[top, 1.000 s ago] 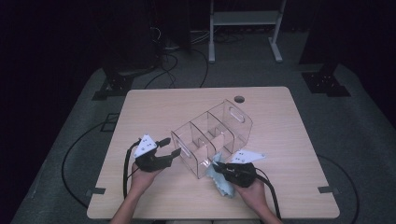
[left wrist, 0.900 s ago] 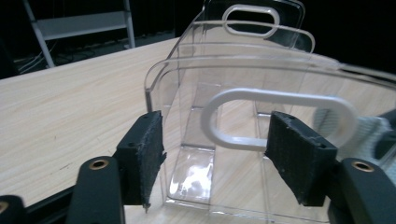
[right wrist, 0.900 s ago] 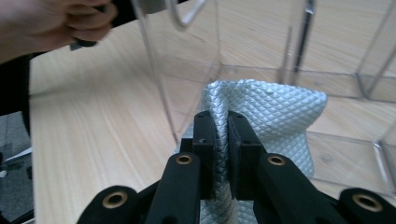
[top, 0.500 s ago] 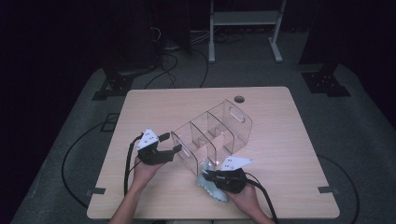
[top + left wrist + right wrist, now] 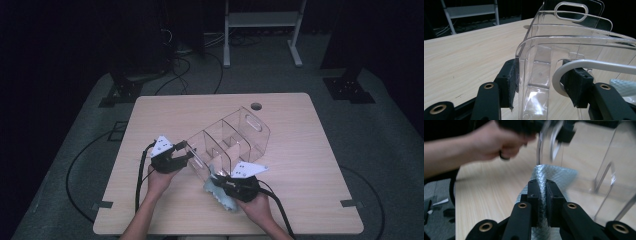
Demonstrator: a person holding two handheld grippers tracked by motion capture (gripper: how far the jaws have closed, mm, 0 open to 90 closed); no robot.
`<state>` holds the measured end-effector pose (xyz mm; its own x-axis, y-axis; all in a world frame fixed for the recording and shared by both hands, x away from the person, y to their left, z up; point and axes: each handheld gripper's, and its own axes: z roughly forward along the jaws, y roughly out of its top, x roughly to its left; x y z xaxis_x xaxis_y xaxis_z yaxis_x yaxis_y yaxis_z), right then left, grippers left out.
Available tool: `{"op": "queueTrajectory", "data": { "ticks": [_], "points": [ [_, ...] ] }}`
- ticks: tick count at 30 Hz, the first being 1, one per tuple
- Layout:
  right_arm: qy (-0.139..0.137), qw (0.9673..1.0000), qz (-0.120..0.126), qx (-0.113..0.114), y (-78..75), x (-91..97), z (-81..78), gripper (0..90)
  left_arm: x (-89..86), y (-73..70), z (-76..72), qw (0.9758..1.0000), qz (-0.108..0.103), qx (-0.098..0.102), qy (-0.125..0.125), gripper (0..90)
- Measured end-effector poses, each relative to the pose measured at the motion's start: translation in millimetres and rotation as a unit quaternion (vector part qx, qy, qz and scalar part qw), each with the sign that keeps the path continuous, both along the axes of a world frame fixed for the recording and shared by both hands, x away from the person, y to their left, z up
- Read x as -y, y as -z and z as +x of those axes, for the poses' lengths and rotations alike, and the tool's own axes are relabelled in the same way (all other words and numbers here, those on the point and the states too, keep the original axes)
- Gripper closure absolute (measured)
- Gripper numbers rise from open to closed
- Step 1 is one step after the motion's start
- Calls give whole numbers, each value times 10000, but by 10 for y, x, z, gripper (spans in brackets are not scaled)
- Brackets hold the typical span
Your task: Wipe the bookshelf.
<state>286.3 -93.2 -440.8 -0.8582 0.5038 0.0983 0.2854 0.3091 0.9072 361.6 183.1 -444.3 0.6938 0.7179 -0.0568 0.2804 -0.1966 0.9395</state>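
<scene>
Now left tool [image 5: 541, 92], jaws just closing, grips the clear organizer's [image 5: 227, 145] near wall; right tool [image 5: 543, 195], shifted left, pinches light-blue cloth [image 5: 554, 176]. No legible writing.

Clear organizer [image 5: 227, 147] mid-table; far side free

I am working at a light wooden table [image 5: 300, 150] with a round hole [image 5: 256, 106] near its far edge. Beyond it, a white metal stand [image 5: 260, 22] is standing on the grey floor [image 5: 380, 130], and black cables [image 5: 190, 65] are lying across that floor.
</scene>
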Motion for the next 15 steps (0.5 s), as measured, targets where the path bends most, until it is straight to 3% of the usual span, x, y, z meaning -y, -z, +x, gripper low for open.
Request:
{"op": "queueTrajectory", "data": {
  "ticks": [2, 4, 8, 10, 12, 15],
  "points": [
    [10, 10000, -28, 41, -5, -15, -12, 826, 7, 1, -5, 10000, 10, 12, 0, 470],
    [12, 9999, -129, -20, 86, -42, -17, 825, 14, -1, -14, 10000, 17, 27, -9, 471],
    [6, 9988, -281, -394, 355, -76, 27, 825, 13, -1, -11, 10000, 26, 19, -14, 471],
    [7, 9983, -342, -462, 411, -86, 34, 824, 12, -1, -11, 10000, 26, 20, -17, 471],
    [8, 9983, -376, -435, 379, -89, 30, 825, 13, 1, -6, 10000, -5, 12, -33, 472],
    [15, 9995, -185, -260, 235, -50, 11, 825, 16, 3, -7, 10000, -27, 4, -54, 473]
  ]
}}
